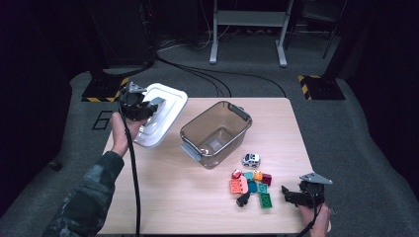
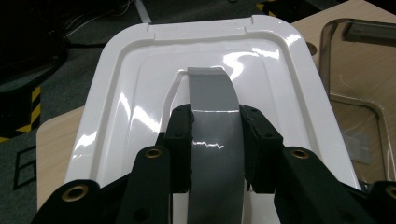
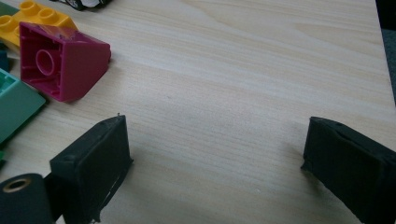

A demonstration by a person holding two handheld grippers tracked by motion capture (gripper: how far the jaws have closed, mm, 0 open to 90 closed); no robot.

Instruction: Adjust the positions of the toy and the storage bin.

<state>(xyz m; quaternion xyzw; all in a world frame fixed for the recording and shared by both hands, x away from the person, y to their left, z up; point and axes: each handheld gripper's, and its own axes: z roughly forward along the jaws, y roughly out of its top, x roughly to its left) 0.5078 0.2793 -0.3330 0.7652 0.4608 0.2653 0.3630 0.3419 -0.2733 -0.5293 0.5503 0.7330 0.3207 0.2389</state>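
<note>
At the table's near right corner my right gripper rested with jaws wide and empty, beside the toy bricks. Past the far left corner my left gripper clamped the white lid's grey handle, holding it clear of the open tub.

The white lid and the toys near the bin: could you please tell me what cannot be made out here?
- White lid: near end hidden by the left gripper clamped on its grey handle, left gripper view.
- Small black toy: too small to identify, high view.
- Magenta brick's neighbours: cut off by the frame edge, right gripper view.
</note>
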